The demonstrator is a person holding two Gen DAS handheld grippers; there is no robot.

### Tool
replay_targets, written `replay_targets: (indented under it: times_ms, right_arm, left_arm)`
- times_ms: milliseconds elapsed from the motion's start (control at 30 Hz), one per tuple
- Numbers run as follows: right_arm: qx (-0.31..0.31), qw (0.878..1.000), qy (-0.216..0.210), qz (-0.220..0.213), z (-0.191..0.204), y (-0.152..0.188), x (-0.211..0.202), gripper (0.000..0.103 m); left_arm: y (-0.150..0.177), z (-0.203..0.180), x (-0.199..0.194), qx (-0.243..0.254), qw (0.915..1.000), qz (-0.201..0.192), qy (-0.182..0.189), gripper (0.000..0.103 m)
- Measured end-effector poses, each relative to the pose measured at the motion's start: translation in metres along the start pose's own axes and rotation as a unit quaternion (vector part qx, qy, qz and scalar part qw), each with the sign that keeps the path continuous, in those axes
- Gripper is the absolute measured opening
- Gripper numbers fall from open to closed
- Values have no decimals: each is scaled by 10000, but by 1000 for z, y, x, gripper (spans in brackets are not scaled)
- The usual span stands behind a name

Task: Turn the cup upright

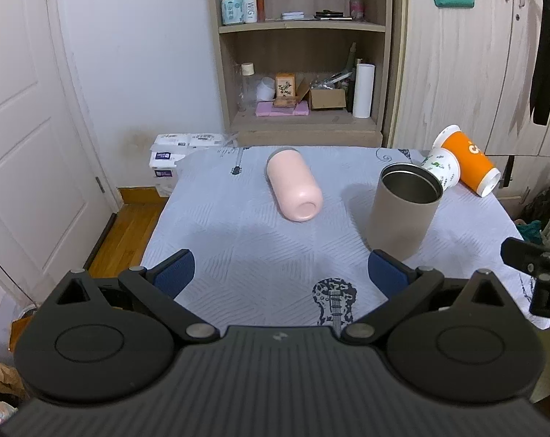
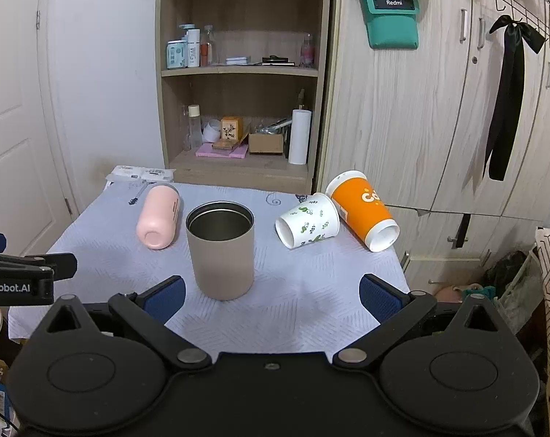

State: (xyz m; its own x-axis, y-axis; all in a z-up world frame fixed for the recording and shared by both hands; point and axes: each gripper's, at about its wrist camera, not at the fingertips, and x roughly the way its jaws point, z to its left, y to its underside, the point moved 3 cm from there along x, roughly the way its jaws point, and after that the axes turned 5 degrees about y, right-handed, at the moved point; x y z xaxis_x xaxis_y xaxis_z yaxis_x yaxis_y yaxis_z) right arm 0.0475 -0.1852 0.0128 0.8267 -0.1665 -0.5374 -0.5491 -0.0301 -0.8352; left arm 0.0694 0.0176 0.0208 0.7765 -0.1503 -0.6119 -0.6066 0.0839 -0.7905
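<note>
A pink cup (image 1: 294, 188) lies on its side mid-table, base toward me; it also shows in the right wrist view (image 2: 159, 216). A beige metal-lined cup (image 1: 405, 208) (image 2: 220, 249) stands upright, mouth up. A white leaf-print paper cup (image 1: 441, 167) (image 2: 307, 220) and an orange paper cup (image 1: 466, 160) (image 2: 362, 209) lie on their sides at the back right. My left gripper (image 1: 281, 273) is open and empty near the table's front edge. My right gripper (image 2: 272, 296) is open and empty, just in front of the beige cup.
The table has a light cloth (image 1: 260, 255) with guitar prints. A wooden shelf unit (image 1: 300, 54) and wardrobe doors (image 2: 439, 109) stand behind it. Tissue packs (image 1: 176, 153) sit at the back left corner. A white door (image 1: 27, 127) is at left.
</note>
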Motion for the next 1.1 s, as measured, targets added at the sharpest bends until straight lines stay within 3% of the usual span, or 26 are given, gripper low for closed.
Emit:
replay_targets:
  times_ms: [1100]
  right_arm:
    - [-85,9998,162,64,4,3,2,103]
  left_arm:
    - [7,1,10,178,9998,54,-120,103]
